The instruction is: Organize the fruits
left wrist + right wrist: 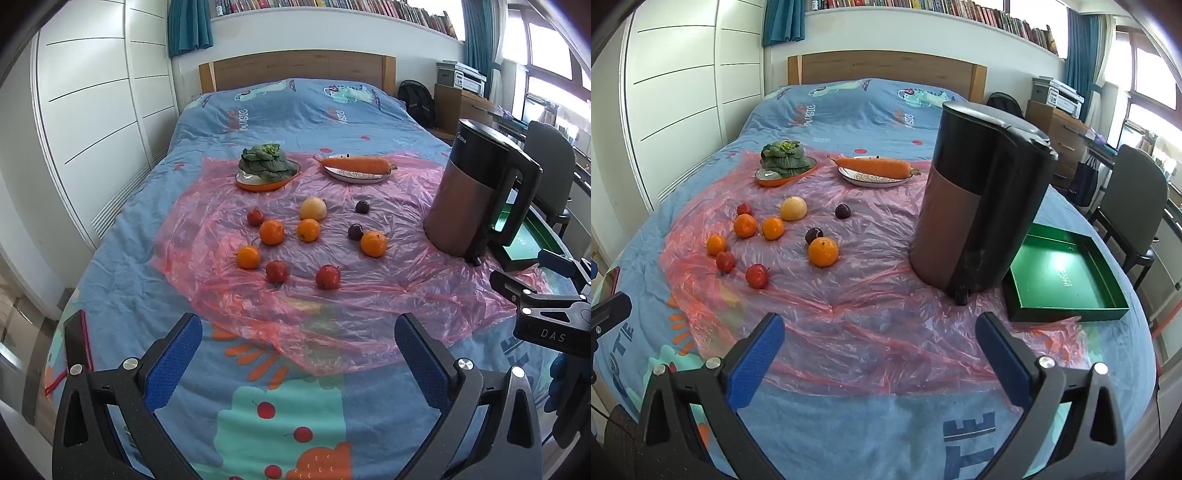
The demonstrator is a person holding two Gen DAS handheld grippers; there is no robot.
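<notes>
Two grippers are hanging over the near end of the bed [122,229], both tilted down and both empty. The left gripper [298,354] is standing with its blue pads [173,363] spread wide, nothing between them but quilt and the near edge of the pink plastic sheet [332,317]. The right gripper [880,350] is doing the same, its pads [755,360] wide apart over the sheet's near edge.

Farther out, the fruit is lying loose on the sheet, well beyond either gripper's reach: four oranges [272,232], three red apples [328,277], two dark plums [355,232] and one pale round fruit [313,209]. One plum is touching the rightmost orange [373,243]; a red apple is touching another orange on the left. Beyond them, a plate [267,182] is holding a leafy green [263,162], and a second plate [356,177] is carrying a carrot [354,164]. A tall kettle [975,206] is standing to the right, with an empty green tray [1067,273] just beside it.

Nothing appears sorted yet, so this looks like the opening step: choosing a first fruit. The tray seems the likely destination, though that is a guess. The next move is calling for one gripper to travel forward and drop onto a single fruit, probably a near apple, closing gently, since round fruit on slick plastic could roll away. The kettle is crowding the path to the tray, so a carry would need to go around it.
</notes>
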